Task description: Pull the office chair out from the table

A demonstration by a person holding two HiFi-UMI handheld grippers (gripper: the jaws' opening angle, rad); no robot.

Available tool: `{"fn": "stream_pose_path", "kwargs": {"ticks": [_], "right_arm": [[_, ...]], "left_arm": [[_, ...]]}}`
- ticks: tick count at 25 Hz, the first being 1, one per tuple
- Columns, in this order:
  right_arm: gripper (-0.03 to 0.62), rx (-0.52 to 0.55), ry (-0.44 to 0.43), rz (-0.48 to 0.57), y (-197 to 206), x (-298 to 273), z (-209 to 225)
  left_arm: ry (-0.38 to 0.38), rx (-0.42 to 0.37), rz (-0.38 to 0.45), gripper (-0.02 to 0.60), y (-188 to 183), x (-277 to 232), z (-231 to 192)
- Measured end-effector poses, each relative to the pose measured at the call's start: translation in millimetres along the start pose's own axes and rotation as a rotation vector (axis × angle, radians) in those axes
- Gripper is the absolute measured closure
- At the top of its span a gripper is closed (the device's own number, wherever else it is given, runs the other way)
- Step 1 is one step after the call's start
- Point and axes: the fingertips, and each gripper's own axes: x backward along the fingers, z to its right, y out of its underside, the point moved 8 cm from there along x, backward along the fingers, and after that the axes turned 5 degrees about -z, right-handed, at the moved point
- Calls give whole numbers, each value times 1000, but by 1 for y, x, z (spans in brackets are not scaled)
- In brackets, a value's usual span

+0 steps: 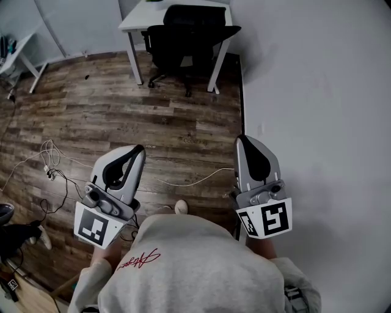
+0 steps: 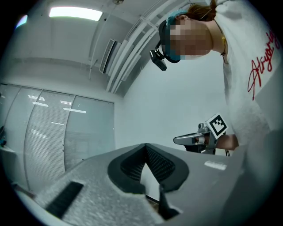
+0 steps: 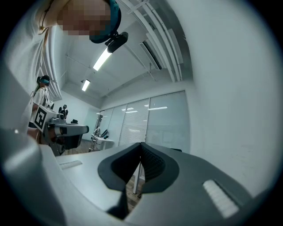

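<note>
Nothing is done yet: the office chair [image 1: 190,38] sits tucked under the white table [image 1: 137,18], well apart from the left gripper [image 1: 135,153] and right gripper [image 1: 245,144], whose jaws are closed on nothing.

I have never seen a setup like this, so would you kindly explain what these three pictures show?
No robot here: a person holds a claw in each hand. The head view looks down from their head at the left claw and right claw, both shut and empty. The other two pictures come from cameras riding on each claw. Ahead, the black office chair sits tucked under the white table; cables lie on the wood floor.
</note>
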Motion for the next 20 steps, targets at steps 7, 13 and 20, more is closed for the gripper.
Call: {"fn": "stream_pose_path", "kwargs": {"ticks": [7,13,20], "right_arm": [[592,4,-17,-20,0,0,-5],[592,35,-33,-43,4,-1,-4],[592,25,-66,-36,4,-1,-9]], "left_arm": [[-37,-32,7,584,-10,9,-9],[-24,-26,-4,584,-6,1,-2],[-41,-20,-27,584,-7,15,5]]}}
